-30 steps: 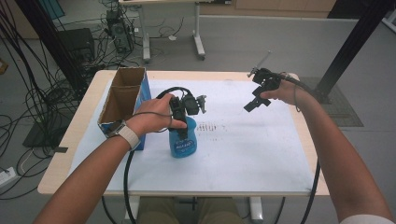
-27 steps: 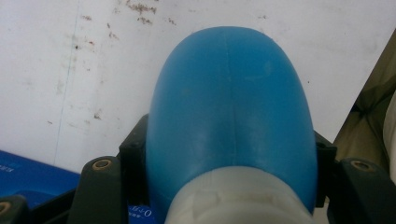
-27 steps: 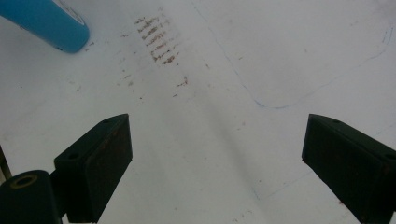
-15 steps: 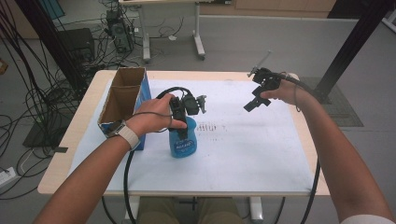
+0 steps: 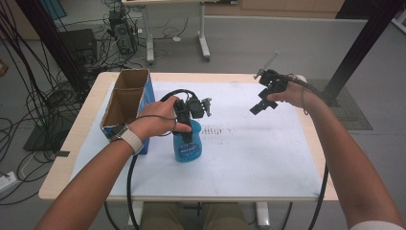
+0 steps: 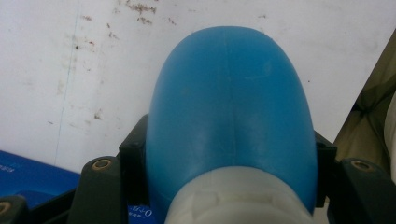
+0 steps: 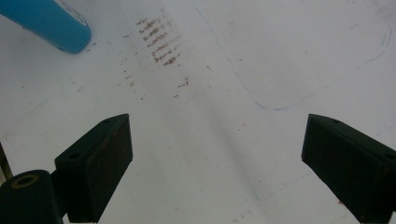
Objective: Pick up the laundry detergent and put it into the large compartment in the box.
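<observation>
**Left gripper clamps blue bottle, right gripper held wide over the sheet**

From the high view the blue bottle (image 5: 187, 143) stands upright on the white sheet (image 5: 249, 143) near the middle of the table (image 5: 91, 163), a little to the left. Its top is hidden by the left hand (image 5: 155, 120) and the left gripper (image 5: 189, 128), which comes down on it from above, so the neck and cap cannot be made out there. A cardboard box (image 5: 125, 103) with an open top and blue sides stands just left of the hand.

The left gripper view looks down along the bottle (image 6: 229, 107): a rounded blue shoulder with a white collar at the bottom edge, cut off by the frame. Black jaws press against both sides of the bottle, so the left gripper (image 6: 229, 163) has it gripped. Only the pad edges peek out beside the blue body.

Over on the right, the right gripper (image 5: 261, 106) is held above the far right part of the sheet, well apart from the bottle. The high view leaves its jaws too small to judge. The right gripper view settles it: two black jaws stand wide apart around the right gripper (image 7: 215, 163) with nothing between them, above the bare stained sheet (image 7: 224, 93). The bottle's base (image 7: 49, 23) pokes in at that view's top left corner, cut off
</observation>
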`<state>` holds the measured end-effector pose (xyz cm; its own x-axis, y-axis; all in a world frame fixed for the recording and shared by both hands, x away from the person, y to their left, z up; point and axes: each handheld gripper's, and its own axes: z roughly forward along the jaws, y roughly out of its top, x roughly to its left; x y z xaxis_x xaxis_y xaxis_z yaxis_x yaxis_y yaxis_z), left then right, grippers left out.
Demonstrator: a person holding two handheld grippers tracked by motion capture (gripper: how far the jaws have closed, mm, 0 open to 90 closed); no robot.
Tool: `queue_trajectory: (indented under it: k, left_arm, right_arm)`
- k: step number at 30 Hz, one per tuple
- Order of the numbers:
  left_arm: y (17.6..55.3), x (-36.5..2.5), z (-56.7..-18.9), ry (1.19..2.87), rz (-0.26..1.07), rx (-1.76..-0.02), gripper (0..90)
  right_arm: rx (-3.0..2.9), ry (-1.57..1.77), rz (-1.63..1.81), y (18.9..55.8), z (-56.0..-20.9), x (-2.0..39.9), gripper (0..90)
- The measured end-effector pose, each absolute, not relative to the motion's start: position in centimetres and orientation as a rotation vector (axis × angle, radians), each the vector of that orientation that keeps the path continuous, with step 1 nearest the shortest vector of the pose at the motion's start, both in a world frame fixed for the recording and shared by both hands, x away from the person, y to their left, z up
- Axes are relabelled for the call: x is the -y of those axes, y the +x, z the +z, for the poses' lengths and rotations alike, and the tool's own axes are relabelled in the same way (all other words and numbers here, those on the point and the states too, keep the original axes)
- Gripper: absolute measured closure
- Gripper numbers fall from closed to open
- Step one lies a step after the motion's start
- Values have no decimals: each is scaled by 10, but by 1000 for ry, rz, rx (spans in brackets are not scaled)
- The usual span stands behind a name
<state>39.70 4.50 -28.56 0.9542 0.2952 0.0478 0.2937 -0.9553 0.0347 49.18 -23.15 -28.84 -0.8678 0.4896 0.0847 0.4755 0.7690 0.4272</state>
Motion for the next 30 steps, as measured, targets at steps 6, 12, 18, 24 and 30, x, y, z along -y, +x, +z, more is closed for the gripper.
queue_trajectory:
  k: [6,12,18,24,30]
  left_arm:
    - [397,-45,-285,3081,82,-462,380]
    - [397,-45,-285,3080,83,-463,380]
    - [396,-45,-286,3076,87,-465,379]
    - [397,-45,-285,3079,85,-467,379]
    - [397,-45,-285,3081,83,-466,379]
  right_arm:
    - [-2923,800,696,492,-288,231,88]
    - [-2925,789,698,492,-288,230,88]
    - [-2925,786,697,492,-288,229,88]
    - [-2924,783,696,491,-288,229,88]
    - [-2922,785,698,491,-287,229,88]
